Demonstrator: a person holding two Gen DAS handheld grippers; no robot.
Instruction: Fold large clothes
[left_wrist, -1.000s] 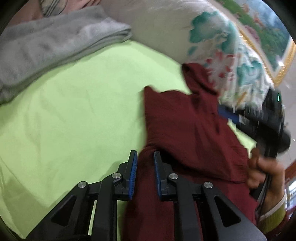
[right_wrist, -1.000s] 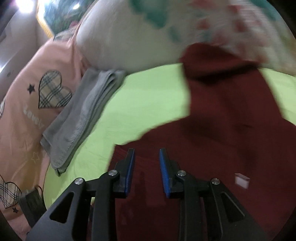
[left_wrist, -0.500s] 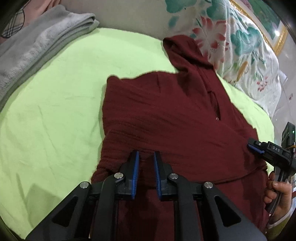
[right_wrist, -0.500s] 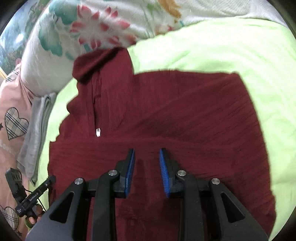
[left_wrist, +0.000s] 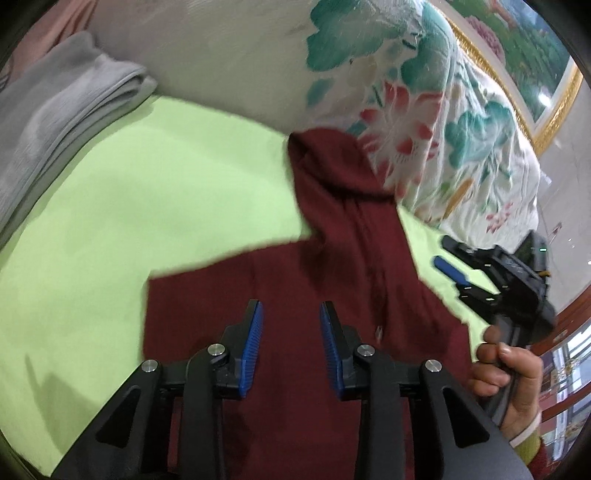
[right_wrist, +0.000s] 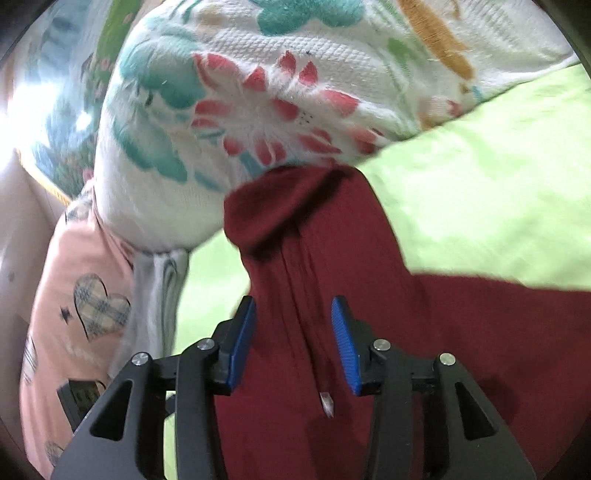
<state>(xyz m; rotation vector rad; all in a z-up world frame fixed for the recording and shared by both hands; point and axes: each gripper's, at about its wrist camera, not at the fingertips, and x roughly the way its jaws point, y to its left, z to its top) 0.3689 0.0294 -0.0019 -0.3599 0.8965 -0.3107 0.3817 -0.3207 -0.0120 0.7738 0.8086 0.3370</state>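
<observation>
A dark red crinkled-fabric hooded garment (left_wrist: 332, 302) is spread on a lime-green bed sheet (left_wrist: 129, 221), its hood end pushed up against a white quilted bedcover printed with red and teal flowers (left_wrist: 424, 129). In the left wrist view a folded lower panel is seen lying across the body of the garment, with a straight edge toward the bare sheet.

The left claw (left_wrist: 291, 345) is held just over that panel; its jaws are opening, and no cloth is pinched between the blue pads (red fabric is only seen behind the gap). The right claw (right_wrist: 293, 343) is held over the strip that runs up to the hood, where a cord with a pale tip (right_wrist: 327, 400) lies; its jaws are opening as well, and nothing is clamped in them. In the left wrist view the right claw is also seen at the garment's far edge, carried by a hand (left_wrist: 509, 380).

A fold appears to have just been laid down and let go, so the step in hand is judged to be the release between folds. Next, the hood end would probably need to be gripped with both claws at matching points and brought over the body. A folded grey towel (left_wrist: 55, 122) lies at the far side of the sheet, well apart.
</observation>
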